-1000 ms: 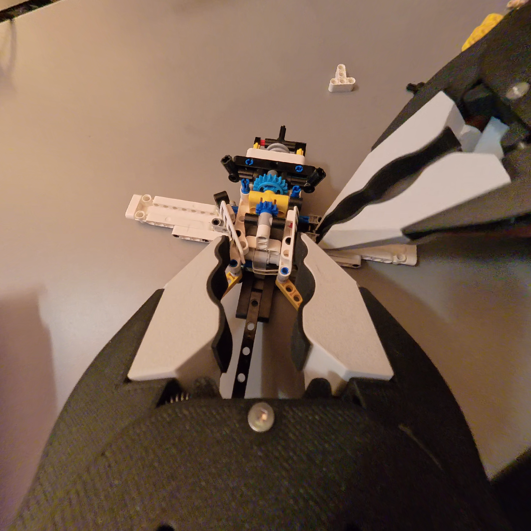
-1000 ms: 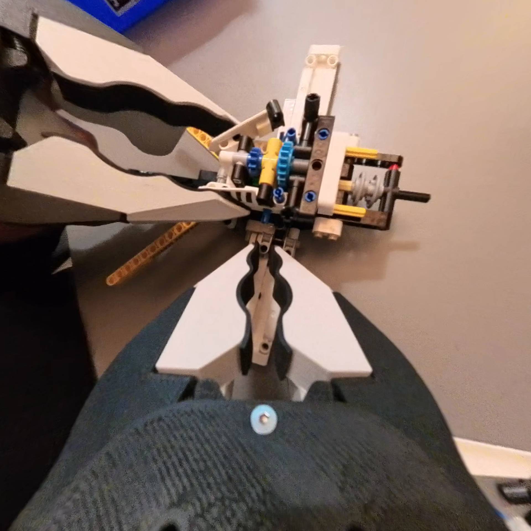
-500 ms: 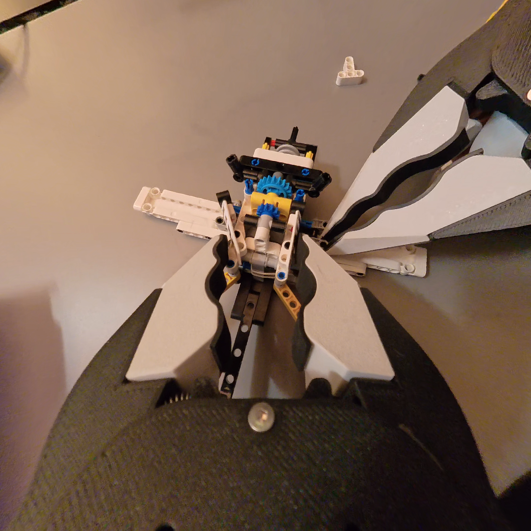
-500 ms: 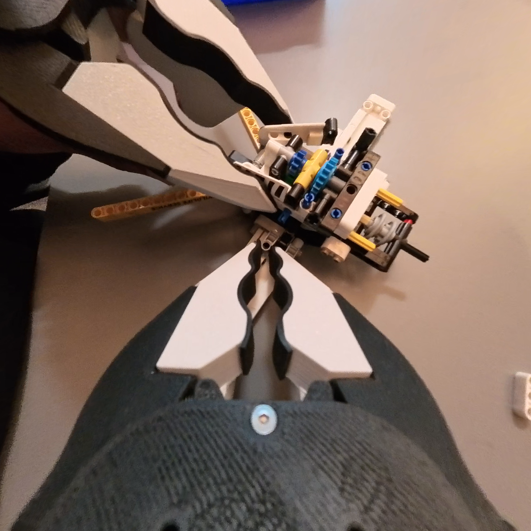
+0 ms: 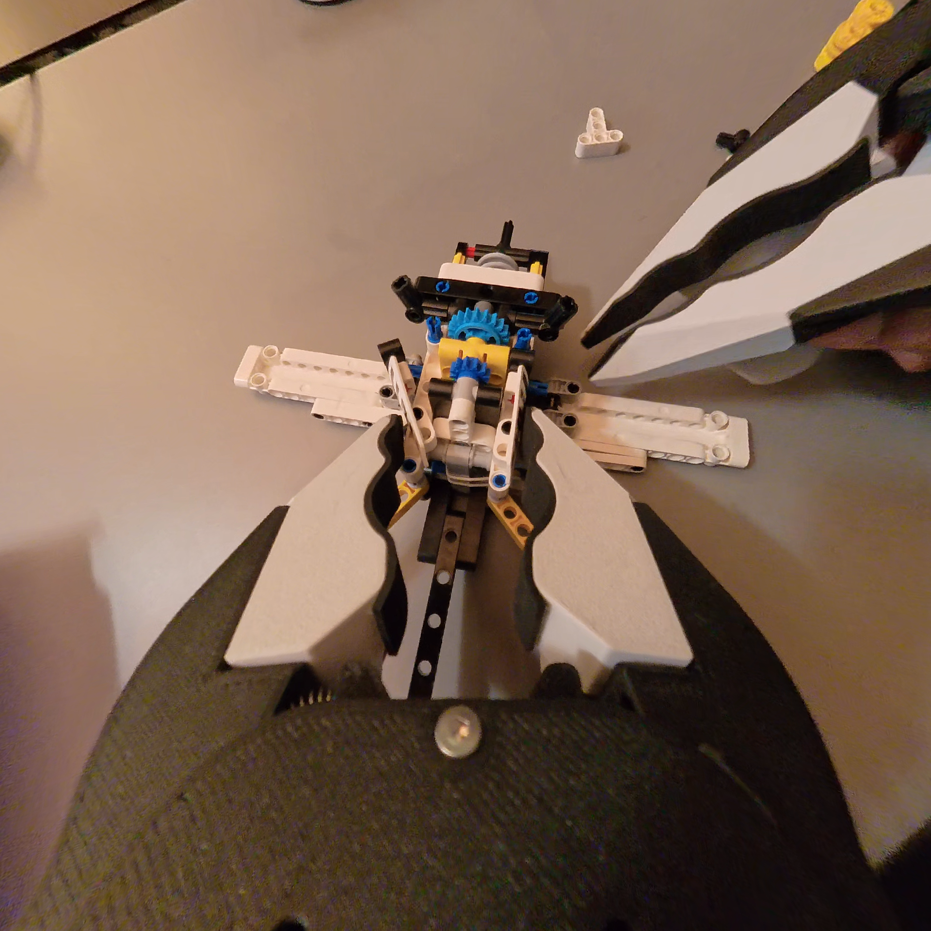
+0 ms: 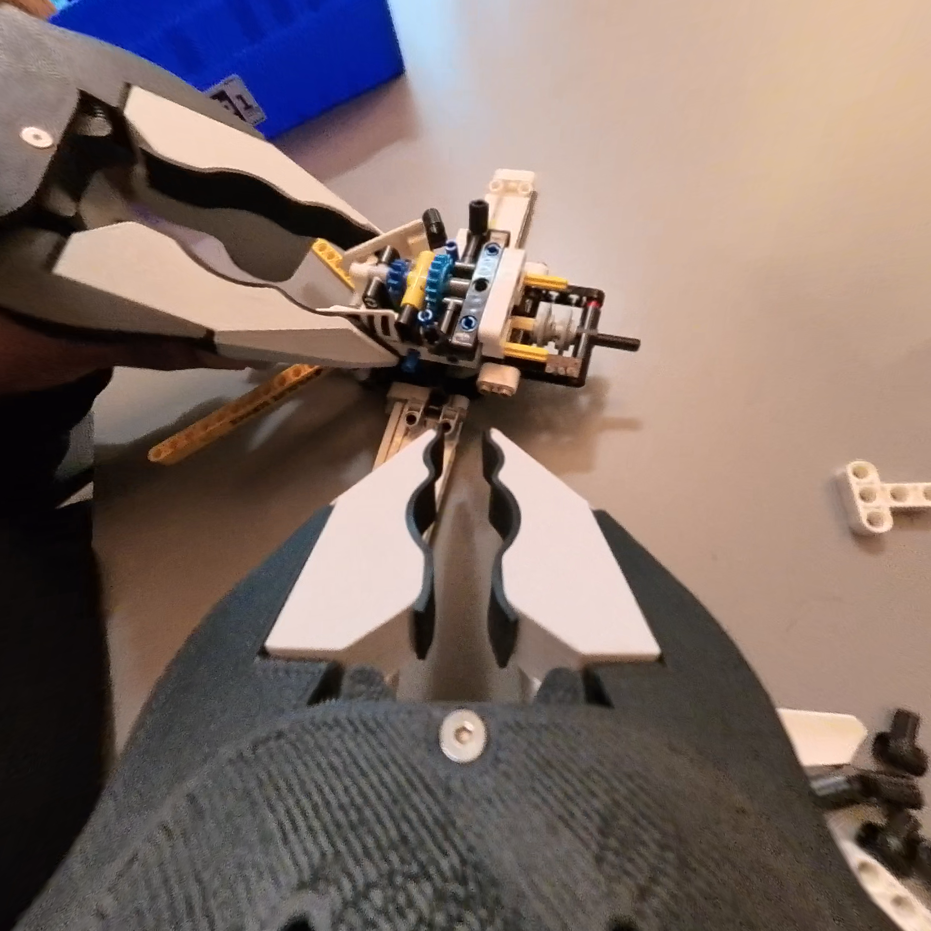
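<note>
— What do we have in the left tool (image 5: 466, 443)?

— We grip the brick-built model (image 5: 476, 362) across its middle body, both fingers (image 5: 322, 544) pressed against its sides. The model sits on the grey bench (image 5: 201, 201), well away from the far edge, white wing panels (image 5: 312, 378) spread flat to either side and a black holed beam trailing back between our fingers.

— And the right tool (image 6: 461, 443)?

— Its jaws stand narrowly apart and bare, tips just beside the right wing panel (image 6: 428, 433), one pad alongside it without clamping.

— Anything else near us?

— A loose white T-shaped piece (image 5: 598, 135) lies apart toward the far edge, a yellow beam (image 6: 231, 413) lies beside the model, and a blue box (image 6: 242, 55) stands farther off.
</note>
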`<state>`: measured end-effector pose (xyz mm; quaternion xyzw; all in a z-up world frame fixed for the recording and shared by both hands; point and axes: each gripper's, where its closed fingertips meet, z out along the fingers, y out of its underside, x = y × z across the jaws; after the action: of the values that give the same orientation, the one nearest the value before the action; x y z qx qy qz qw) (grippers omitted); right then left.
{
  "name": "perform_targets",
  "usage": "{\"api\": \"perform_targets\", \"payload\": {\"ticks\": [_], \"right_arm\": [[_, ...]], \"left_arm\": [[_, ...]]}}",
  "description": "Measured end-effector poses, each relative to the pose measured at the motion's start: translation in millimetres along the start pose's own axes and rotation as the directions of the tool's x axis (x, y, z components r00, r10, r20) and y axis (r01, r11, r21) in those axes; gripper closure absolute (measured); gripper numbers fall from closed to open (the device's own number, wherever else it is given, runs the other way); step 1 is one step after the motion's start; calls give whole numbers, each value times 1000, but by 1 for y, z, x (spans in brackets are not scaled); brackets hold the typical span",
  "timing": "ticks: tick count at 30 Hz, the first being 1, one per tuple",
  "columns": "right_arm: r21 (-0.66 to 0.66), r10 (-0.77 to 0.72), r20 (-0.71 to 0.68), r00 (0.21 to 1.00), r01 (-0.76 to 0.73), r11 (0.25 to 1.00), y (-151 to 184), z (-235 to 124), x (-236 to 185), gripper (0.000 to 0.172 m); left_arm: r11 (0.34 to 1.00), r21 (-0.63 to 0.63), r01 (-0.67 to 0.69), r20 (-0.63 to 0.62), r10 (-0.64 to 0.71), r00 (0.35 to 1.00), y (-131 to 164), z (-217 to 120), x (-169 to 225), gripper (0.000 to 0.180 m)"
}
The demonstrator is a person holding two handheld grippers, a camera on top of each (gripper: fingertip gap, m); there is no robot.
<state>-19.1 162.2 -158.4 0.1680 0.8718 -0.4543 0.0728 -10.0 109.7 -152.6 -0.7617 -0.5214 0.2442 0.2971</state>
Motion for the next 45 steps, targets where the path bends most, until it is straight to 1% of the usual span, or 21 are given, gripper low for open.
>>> {"api": "perform_targets", "payload": {"ticks": [5,9,12,14,18,22,25,30,38,44,45], "right_arm": [[-62,-46,-51,998,43,997,7,15,-3,156],[-90,-116,-107,987,107,990,6,19,-2,162],[-66,-129,-171,977,119,991,2,18,3,166],[-28,-100,-185,978,97,995,-2,15,4,167],[-26,-80,-197,977,76,997,-2,17,8,166],[4,-2,-187,982,3,1000,-2,19,13,166],[12,-4,-237,971,8,1000,-4,19,16,166],[40,37,-269,962,-27,999,-7,18,20,166],[86,129,-266,955,-110,990,-9,15,27,167],[78,94,-300,949,-74,994,-10,15,29,167],[73,64,-299,952,-44,996,-11,15,28,166]], "left_arm": [[1000,8,-8,1,8,1000,0,0,0,131],[999,8,-31,15,31,999,0,0,-1,131],[999,28,-37,23,37,999,0,-1,-1,133],[999,43,-17,10,17,1000,0,-2,-1,133],[999,34,-34,26,33,999,0,-1,0,133],[999,30,-12,16,11,1000,-1,0,1,133],[999,29,-15,31,14,999,-2,1,0,133],[999,38,-4,33,3,999,-4,2,0,133],[998,57,-5,32,3,999,-7,4,3,133],[999,51,-8,22,6,1000,-6,3,3,132],[999,55,0,13,-1,1000,-5,2,3,132]]}}
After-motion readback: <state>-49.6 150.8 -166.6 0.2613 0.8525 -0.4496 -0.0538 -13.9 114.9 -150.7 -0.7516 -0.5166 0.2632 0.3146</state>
